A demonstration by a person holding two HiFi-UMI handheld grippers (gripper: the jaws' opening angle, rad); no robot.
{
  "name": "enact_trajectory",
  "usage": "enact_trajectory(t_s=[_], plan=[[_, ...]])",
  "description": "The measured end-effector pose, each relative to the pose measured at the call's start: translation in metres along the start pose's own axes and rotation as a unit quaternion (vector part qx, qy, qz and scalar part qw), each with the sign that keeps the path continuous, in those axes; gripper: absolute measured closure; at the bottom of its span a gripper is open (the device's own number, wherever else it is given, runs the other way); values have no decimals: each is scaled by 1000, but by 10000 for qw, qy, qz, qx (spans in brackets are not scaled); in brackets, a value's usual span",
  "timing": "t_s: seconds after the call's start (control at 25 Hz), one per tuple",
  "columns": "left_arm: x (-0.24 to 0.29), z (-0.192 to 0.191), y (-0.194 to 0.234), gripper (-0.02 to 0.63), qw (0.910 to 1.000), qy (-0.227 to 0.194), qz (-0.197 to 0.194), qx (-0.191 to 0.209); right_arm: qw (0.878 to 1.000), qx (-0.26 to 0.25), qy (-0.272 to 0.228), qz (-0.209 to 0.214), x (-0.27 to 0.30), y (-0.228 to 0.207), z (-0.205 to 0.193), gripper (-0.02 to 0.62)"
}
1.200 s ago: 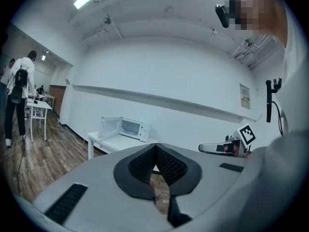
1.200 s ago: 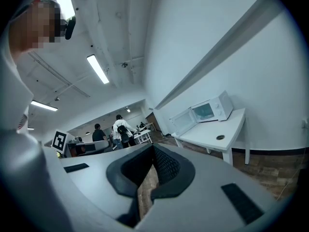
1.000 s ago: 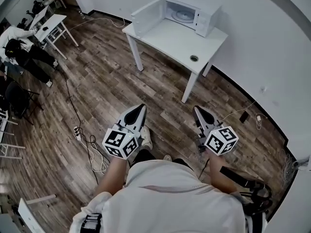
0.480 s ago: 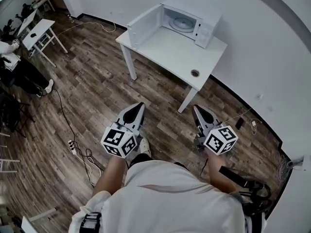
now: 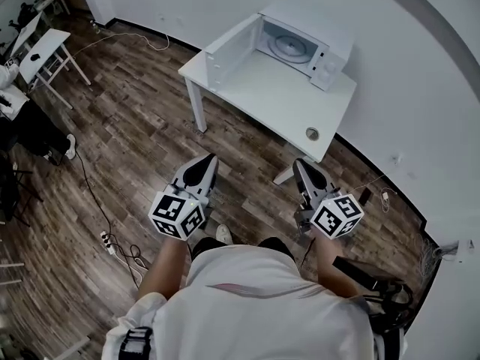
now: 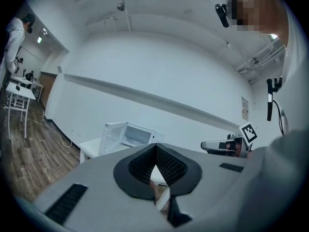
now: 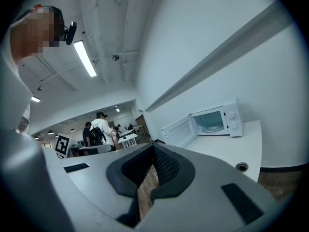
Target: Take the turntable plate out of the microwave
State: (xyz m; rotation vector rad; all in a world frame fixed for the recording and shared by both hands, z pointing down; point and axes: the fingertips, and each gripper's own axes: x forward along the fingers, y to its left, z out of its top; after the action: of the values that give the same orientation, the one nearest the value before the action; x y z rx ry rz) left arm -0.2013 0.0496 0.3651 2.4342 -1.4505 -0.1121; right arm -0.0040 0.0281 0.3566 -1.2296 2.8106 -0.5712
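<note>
A white microwave [image 5: 304,40] stands at the far end of a white table [image 5: 281,100], its door [image 5: 231,51] swung open to the left. The glass turntable plate [image 5: 289,45] lies inside the cavity; it also shows in the right gripper view as the plate [image 7: 212,128]. My left gripper [image 5: 209,158] and right gripper [image 5: 300,163] are held side by side over the wooden floor, well short of the table. Both are shut and hold nothing. In the left gripper view the microwave [image 6: 133,134] sits far ahead of the closed left gripper [image 6: 155,147].
The table has a round cable hole [image 5: 312,133] near its right edge. A power strip with cables [image 5: 109,240] lies on the floor at the left. Other desks [image 5: 41,47] stand at the far left. People [image 7: 99,129] stand in the room behind.
The person has walked toward the table, so the table and microwave now sit nearer and larger in the head view. Both grippers stay shut and level in front of the body.
</note>
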Motion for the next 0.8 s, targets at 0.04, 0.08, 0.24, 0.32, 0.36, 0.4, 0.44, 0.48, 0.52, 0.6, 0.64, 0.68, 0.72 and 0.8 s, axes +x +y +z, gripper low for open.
enact_trajectory(t_s=[0.04,0.08,0.24,0.32,0.36,0.4,0.44,0.48,0.52,0.6,0.64,0.68,0.72,0.8], plan=[[3,2,9,595,10000,-1,-20,-7,10000,18,-14,-46,8,-1,1,592],[6,5,17,595,10000,-8,-38,-27,10000,31,-12,-78,16,-1,1,592],[17,4,38,595,9998,-3,-136,-147,9998,-42,94,-161,39,-1,1,592],[27,2,50,595,9996,34,-182,-222,9997,-58,119,-208,51,-4,2,592],[32,2,55,595,9994,47,-207,-264,9996,-61,131,-230,57,-7,3,592],[38,2,59,595,9993,54,-238,-298,9996,-62,146,-252,62,-10,4,592],[43,2,61,595,9991,60,-269,-315,9995,-58,162,-271,67,-14,4,592],[49,2,63,595,9990,68,-294,-317,9994,-46,176,-285,72,-18,5,592],[55,2,66,595,9990,79,-308,-315,9994,-31,183,-291,78,-23,6,592],[69,2,73,595,9990,96,-311,-321,9995,-13,170,-268,91,-33,8,592],[75,3,76,595,9990,99,-305,-314,9996,-12,156,-242,98,-38,10,592],[82,5,79,595,9991,102,-295,-296,9997,-7,140,-212,105,-43,12,592],[90,6,81,595,9992,107,-280,-276,9998,6,125,-184,112,-50,14,592],[106,10,86,595,9993,124,-247,-247,9999,37,94,-136,125,-64,20,592]])
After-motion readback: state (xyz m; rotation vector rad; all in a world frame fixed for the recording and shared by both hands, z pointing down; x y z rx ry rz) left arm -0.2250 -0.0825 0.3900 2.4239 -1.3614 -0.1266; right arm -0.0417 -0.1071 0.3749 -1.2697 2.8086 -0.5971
